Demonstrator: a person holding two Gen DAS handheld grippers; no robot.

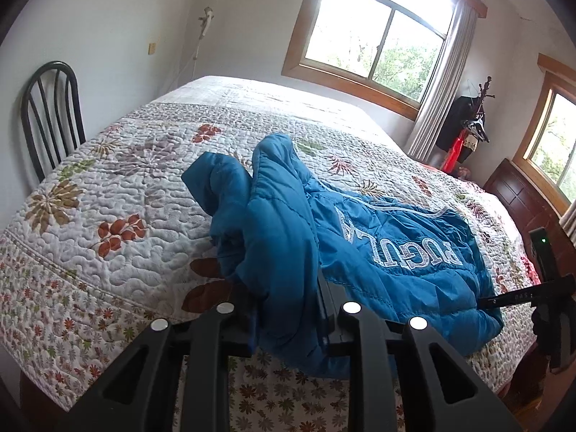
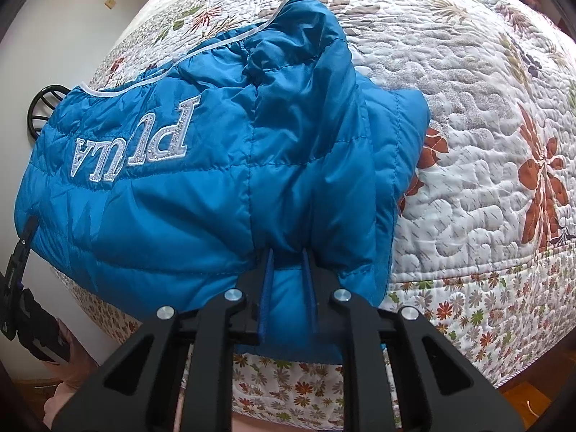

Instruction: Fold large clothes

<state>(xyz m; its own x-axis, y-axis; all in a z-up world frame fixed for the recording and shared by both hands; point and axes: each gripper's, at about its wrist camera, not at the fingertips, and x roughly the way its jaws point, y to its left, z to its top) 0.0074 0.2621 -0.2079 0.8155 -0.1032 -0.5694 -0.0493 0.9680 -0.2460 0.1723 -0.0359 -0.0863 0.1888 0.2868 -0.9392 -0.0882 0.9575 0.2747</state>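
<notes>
The blue padded jacket (image 1: 388, 248) lies rumpled at the near edge of the bed (image 1: 118, 194), partly hanging over that edge, its white lettering face up and its hood or collar end bunched toward the middle of the bed. Both hand-held grippers hold it along the near edge. The left hand-held gripper (image 1: 288, 309) is pinching a thick fold of jacket, which bulges up between and over its fingers. The right hand-held gripper (image 2: 286, 280) is likewise clamped on a wad of fabric at the hem side, its blue-padded fingers (image 2: 265, 288) sunk into the quilting.

The step in hand looks like spreading the jacket flat before any fold is made. To do it well, both grips need to be on matching points of the same edge; at present each seems to hold a bundle of several layers, so pulling apart may only drag a lump. It would help to lift just clear of the quilt, draw the two grippers apart along the near edge until the fabric between them is taut, then lay it down away from the edge so nothing hangs off. The slippery, puffy shell is likely to slide out of a shallow pinch, so a deep bite matters. The sleeve heaped toward the left corner still needs straightening.
</notes>
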